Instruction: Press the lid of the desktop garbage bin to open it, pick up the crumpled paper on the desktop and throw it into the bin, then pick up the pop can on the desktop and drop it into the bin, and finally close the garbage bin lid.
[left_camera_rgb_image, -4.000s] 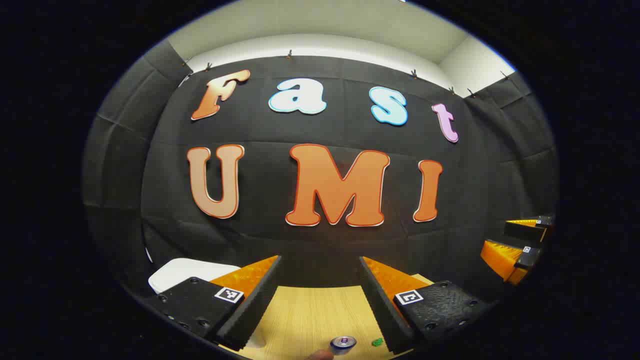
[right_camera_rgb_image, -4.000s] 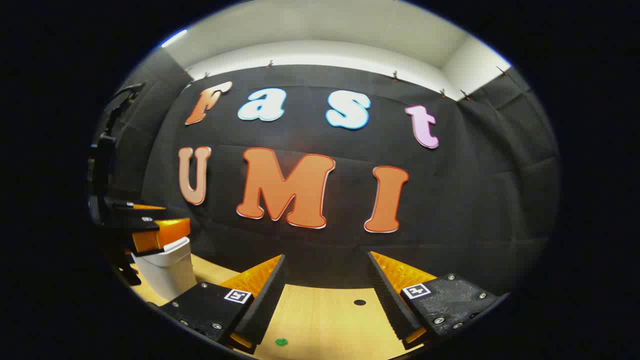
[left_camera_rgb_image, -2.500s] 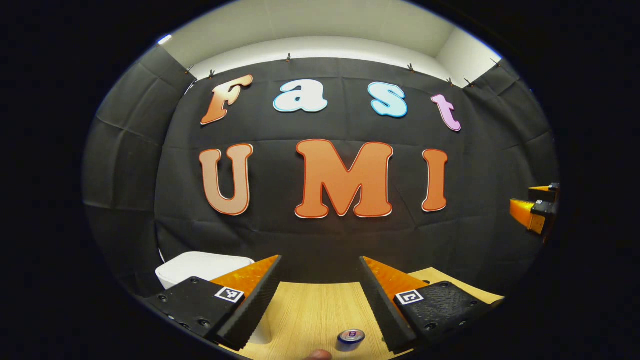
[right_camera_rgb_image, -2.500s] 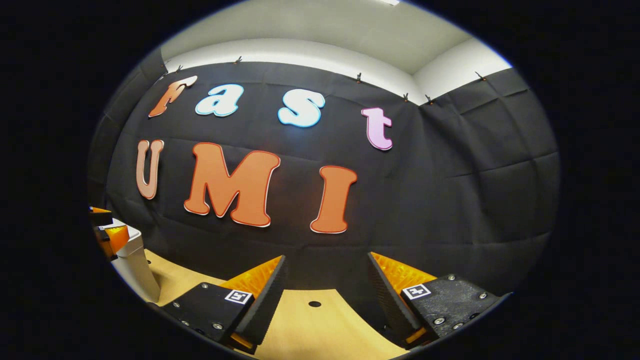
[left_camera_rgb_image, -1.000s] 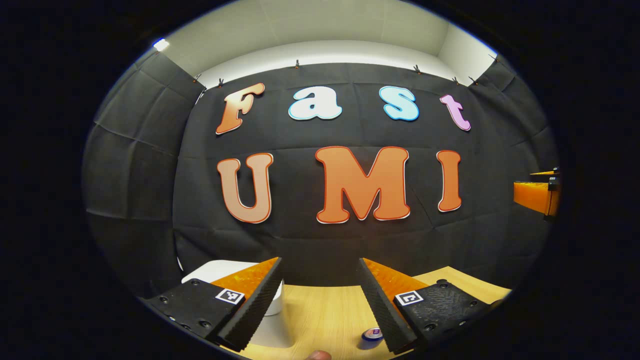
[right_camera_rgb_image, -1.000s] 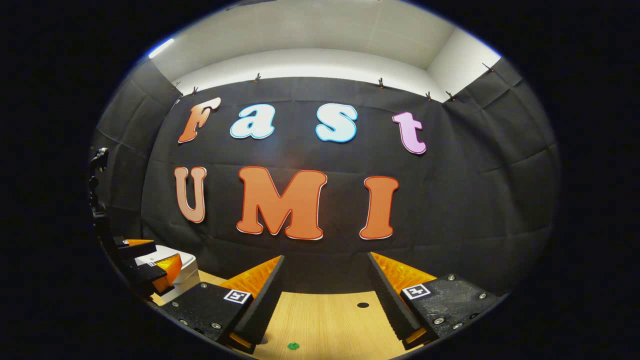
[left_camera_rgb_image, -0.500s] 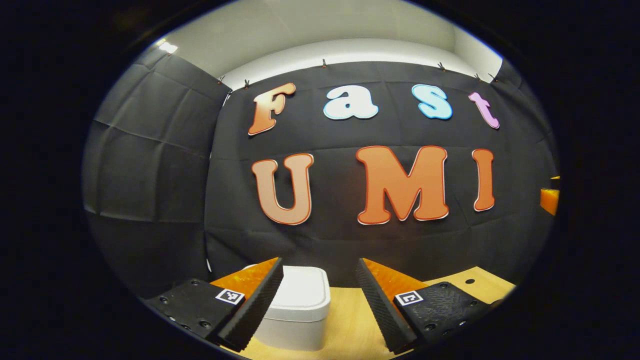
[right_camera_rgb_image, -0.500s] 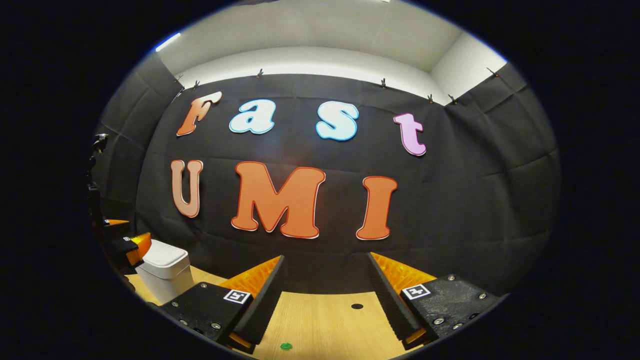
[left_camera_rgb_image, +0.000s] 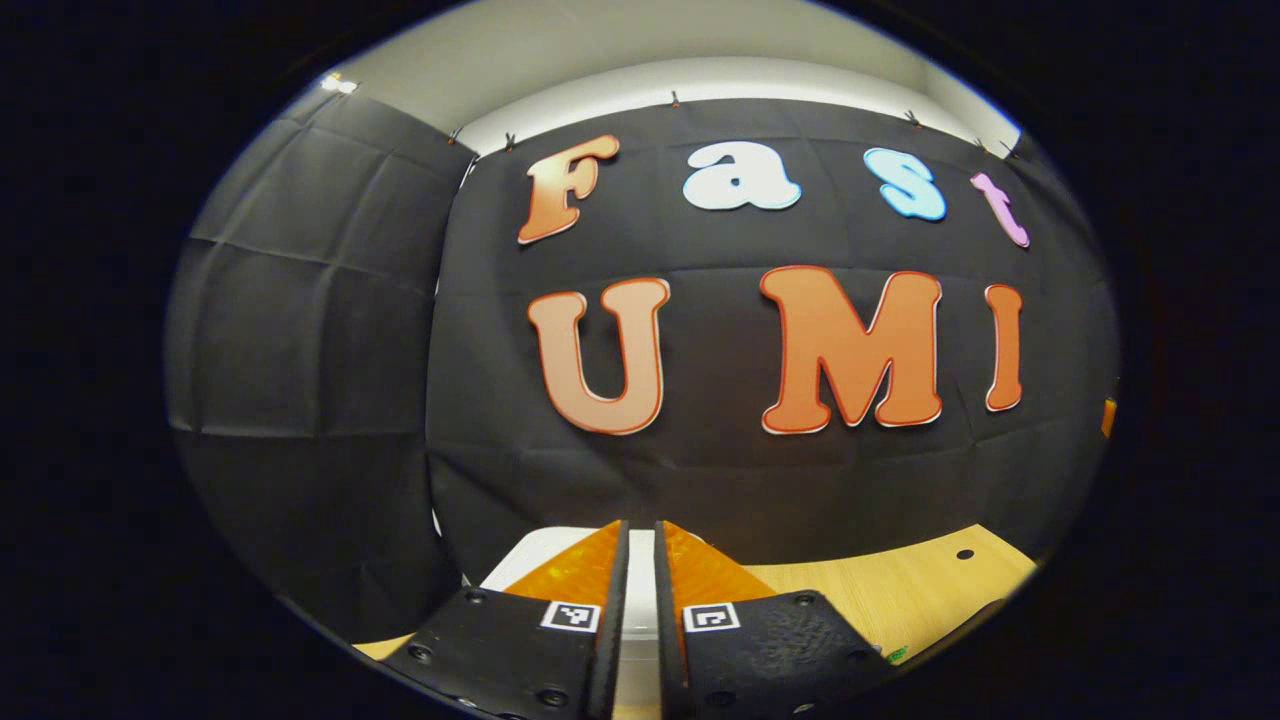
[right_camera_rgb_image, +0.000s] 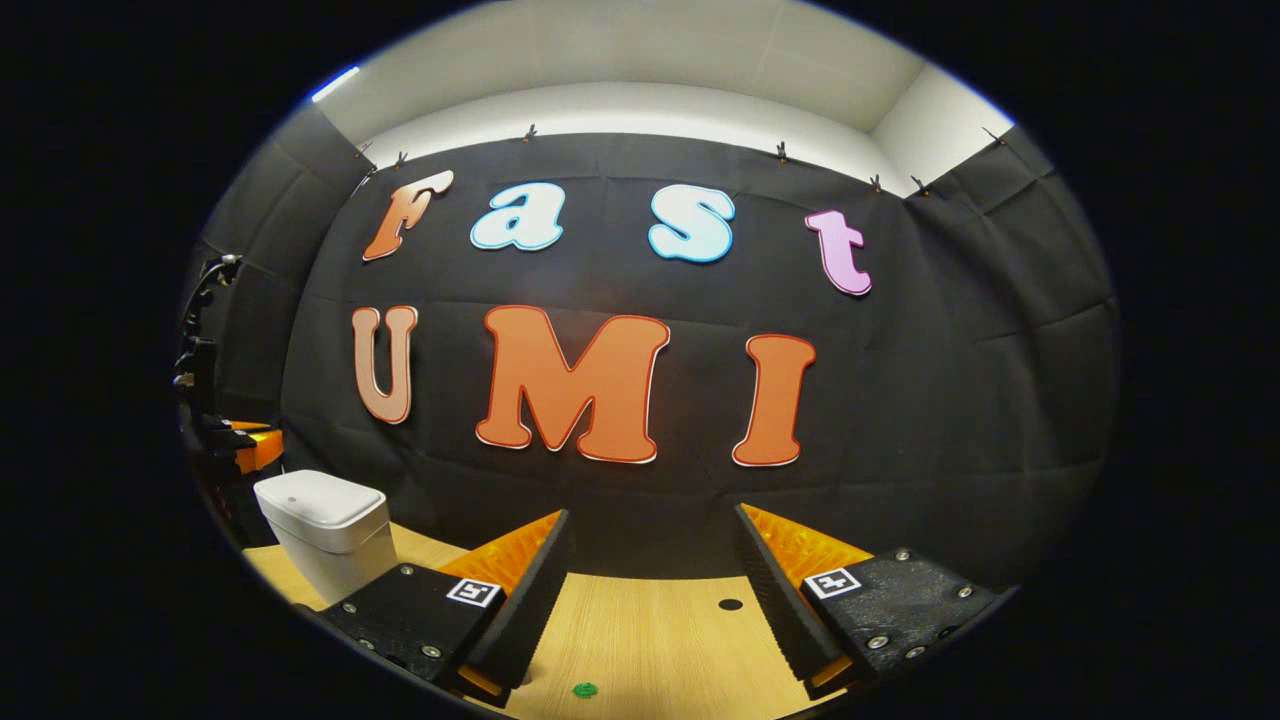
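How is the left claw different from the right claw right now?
The left claw has its fingers nearly together with just a thin gap and nothing between them, while the right claw is spread wide open. The left claw points at the white bin just ahead; the right claw points at the bare wooden desktop, bin off to its side. Both hold nothing.

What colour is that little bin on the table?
The bin is plain white, lid and body alike; the right gripper view shows it best.
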